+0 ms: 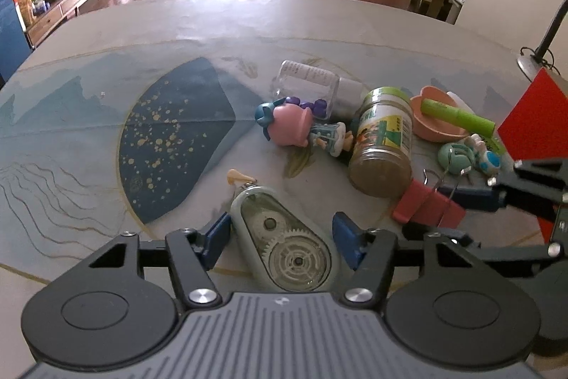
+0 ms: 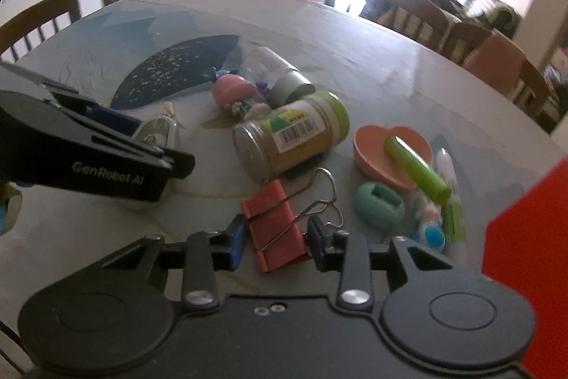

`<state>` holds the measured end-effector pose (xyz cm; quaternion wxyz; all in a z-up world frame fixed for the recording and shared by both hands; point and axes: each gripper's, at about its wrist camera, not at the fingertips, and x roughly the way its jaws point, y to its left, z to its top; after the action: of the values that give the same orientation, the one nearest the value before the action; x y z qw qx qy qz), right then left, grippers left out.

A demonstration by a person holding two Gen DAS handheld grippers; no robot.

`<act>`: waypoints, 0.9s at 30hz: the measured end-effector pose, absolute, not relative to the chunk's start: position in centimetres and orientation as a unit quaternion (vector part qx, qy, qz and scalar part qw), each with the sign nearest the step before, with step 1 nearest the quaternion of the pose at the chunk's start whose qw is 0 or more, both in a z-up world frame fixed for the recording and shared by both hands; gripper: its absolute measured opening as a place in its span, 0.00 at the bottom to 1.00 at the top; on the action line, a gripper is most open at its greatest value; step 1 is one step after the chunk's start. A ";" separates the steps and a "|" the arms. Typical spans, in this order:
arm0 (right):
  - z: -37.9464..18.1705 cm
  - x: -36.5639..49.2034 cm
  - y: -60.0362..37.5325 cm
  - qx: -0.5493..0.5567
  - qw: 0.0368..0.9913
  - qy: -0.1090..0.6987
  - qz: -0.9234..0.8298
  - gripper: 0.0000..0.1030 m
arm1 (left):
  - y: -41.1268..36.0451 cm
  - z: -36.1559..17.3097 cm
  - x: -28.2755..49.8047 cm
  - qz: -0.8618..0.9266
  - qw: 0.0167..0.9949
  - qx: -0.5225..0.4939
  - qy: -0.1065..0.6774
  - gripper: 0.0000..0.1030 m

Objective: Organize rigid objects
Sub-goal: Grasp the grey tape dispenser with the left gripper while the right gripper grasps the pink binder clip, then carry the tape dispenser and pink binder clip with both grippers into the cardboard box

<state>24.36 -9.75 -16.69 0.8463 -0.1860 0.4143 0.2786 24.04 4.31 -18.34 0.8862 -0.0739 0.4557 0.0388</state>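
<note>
- The left tongs (image 1: 280, 237) straddle the correction-tape dispenser (image 1: 284, 247) lying flat on the tabletop (image 1: 319, 20); the left pad (image 1: 217, 237) sits at its edge, the right pad stands clear, so nothing is gripped yet.
- The right tongs (image 2: 277, 240) are narrowed around the red binder clip (image 2: 275, 226); the pads look to be at its sides, though whether they press firmly I cannot tell.
- Risk: the dispenser's rounded shell could squirt out sideways if the pads close off-centre.
- Risk: the clip's wire handles (image 2: 319, 201) may snag, or the clip may pivot.
- The spice jar (image 2: 287, 137) lies just beside the clip; a nudge could roll it into the figurines.
</note>
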 end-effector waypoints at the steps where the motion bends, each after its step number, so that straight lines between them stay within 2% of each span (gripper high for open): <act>1: -16.6 24.2 -10.0 -0.175 0.848 0.420 0.272 0.34 | 4.3 -18.2 23.9 0.040 0.886 -0.077 0.456 0.58; 6: -16.0 23.3 -11.2 -0.124 0.852 0.445 0.246 0.32 | 4.5 -18.0 23.6 0.021 0.881 -0.100 0.462 0.40; 18: -13.7 19.5 -15.0 -0.051 0.865 0.458 0.202 0.30 | 3.5 -16.8 20.7 -0.022 0.879 -0.111 0.463 0.39; 27: -9.0 17.3 -17.5 -0.008 0.882 0.428 0.197 0.30 | 1.5 -13.5 18.6 -0.065 0.890 -0.105 0.438 0.38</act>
<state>17.33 -17.54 -8.99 0.8819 -0.0083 0.4280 0.1973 18.64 1.52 -13.49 0.8903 -0.1052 0.4383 -0.0648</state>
